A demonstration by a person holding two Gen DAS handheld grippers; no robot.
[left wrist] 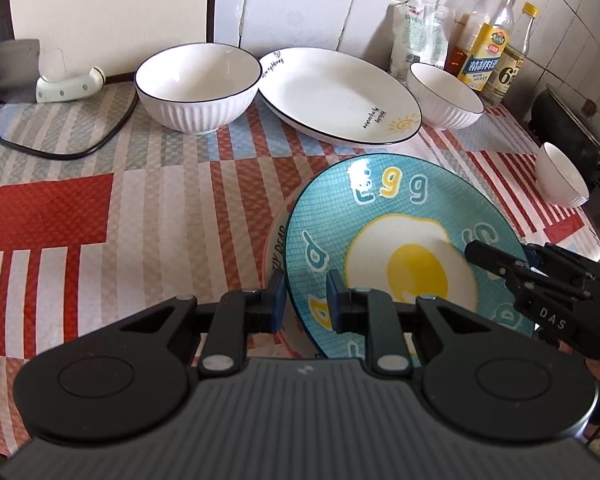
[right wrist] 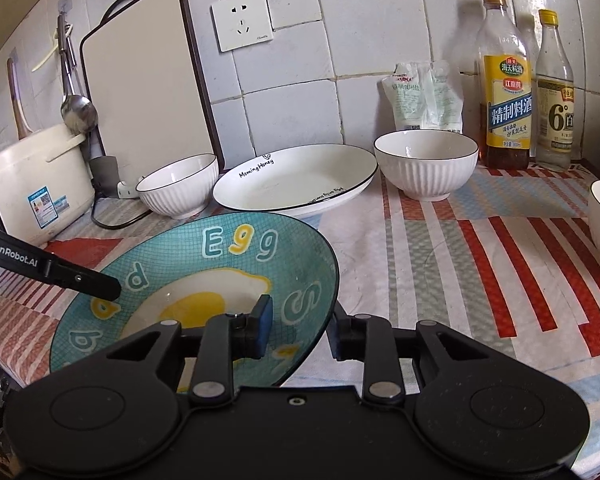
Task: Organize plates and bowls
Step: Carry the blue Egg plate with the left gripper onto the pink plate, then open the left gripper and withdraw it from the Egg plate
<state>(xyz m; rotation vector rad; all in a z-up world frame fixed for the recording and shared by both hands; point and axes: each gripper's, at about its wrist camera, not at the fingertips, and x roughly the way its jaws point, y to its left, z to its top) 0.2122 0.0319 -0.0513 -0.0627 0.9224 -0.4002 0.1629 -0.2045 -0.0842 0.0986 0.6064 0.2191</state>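
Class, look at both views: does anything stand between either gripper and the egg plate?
No. Both the left gripper and right gripper already straddle the egg plate's rim, one on each side.
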